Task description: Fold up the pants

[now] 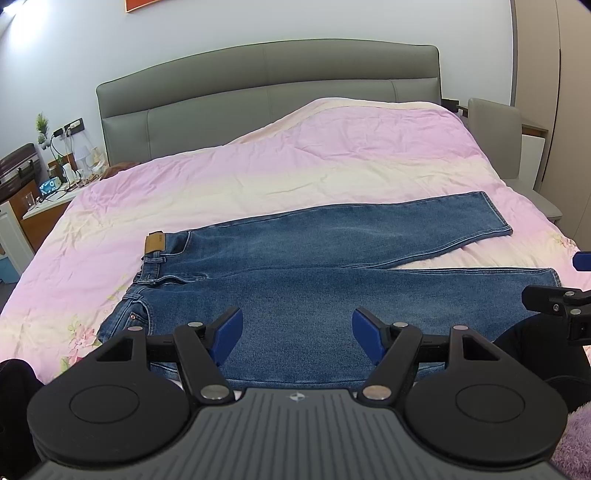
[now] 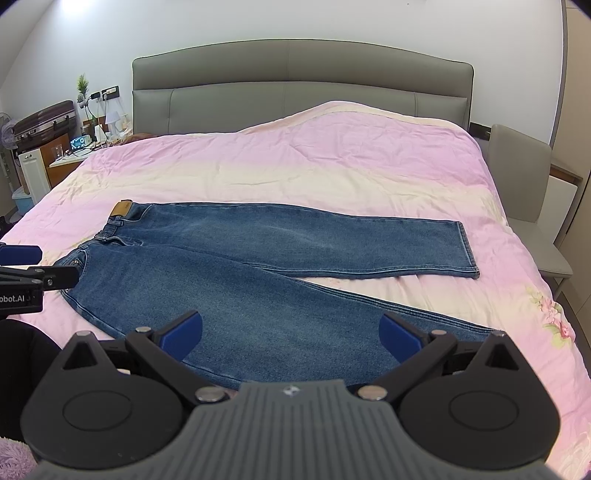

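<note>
Jeans [image 1: 295, 273], one pair, lie flat; both grippers' jaws gape, apparently holding nothing.

Bedroom with a grey upholstered bed under a pink quilt

A padded grey headboard [image 2: 303, 88] stands against a pale wall [image 2: 258, 22], and a wrinkled pink-and-cream quilt [image 2: 332, 162] with floral print covers the bed. On the left, a cluttered nightstand [image 2: 70, 158] carries a small lamp [image 2: 112, 119] and cables, with a potted plant [image 2: 82, 86] and a dark suitcase [image 2: 44, 122] nearby. A grey chair [image 2: 524, 162] sits on the right.
</note>
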